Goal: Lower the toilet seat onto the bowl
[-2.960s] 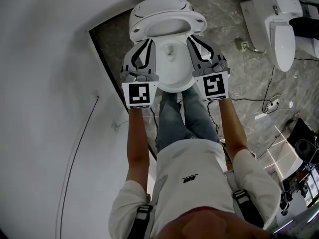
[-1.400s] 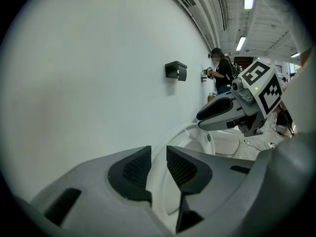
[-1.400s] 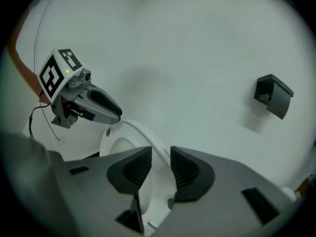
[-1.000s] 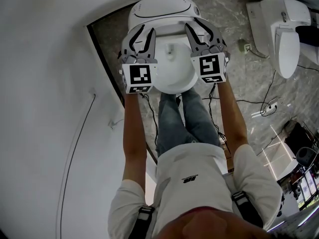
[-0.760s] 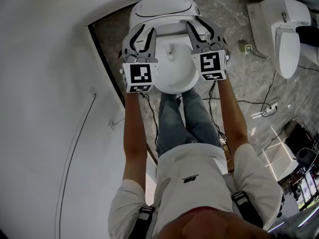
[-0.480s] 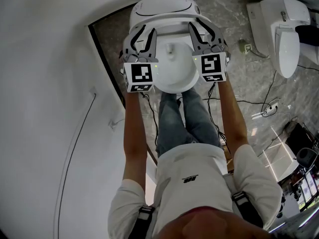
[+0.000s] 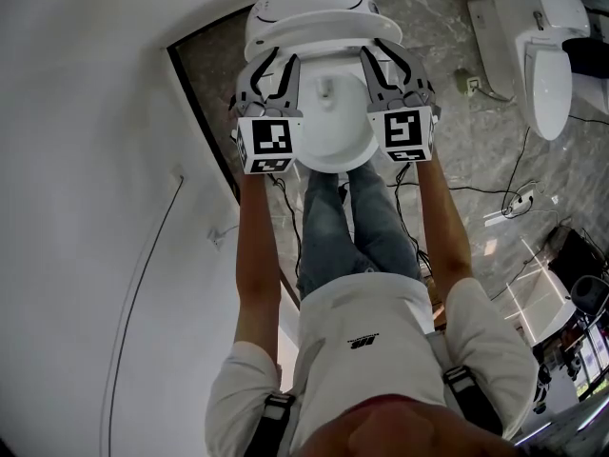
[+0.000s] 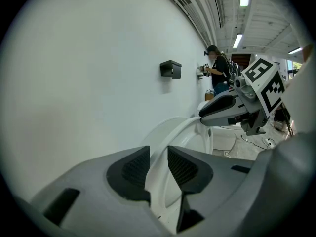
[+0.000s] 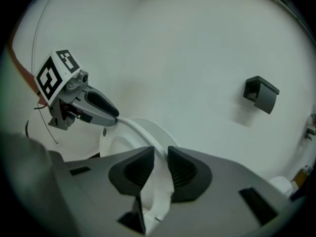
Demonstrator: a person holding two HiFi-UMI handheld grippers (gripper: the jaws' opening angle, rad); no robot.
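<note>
Gripping check: your left gripper (image 7: 276,65) and right gripper (image 7: 381,60) each have their pads closed on an opposite side edge of the toilet seat (image 7: 324,44). The white rim fills the gap between the pads in both gripper views. The left jaws have just been easing open a little with the rim between them, though the pads look to be in contact.

Seat position: raised above the bowl (image 7: 333,165), standing near upright at the bowl's rear, close in front of the domed lid (image 7: 309,3). Not yet lowered.

Judged step: start of the swing down toward the bowl.

Risks from here:
- Left grip loosening further. The smooth rim could slide out of that side, leaving the right gripper alone to carry the seat and twisting it at the hinge behind the bowl.
- Both grips slipping. The seat would then drop and slam onto the bowl.
- Your hands descending unevenly. One side leading would rack the seat across the bowl rather than laying it flat.
- Jaws staying around the rim at touchdown. The lower finger of each gripper could get pinched between seat and bowl rim.

Note: your legs stand just in front of the bowl, so keep the arc clear of them.
</note>
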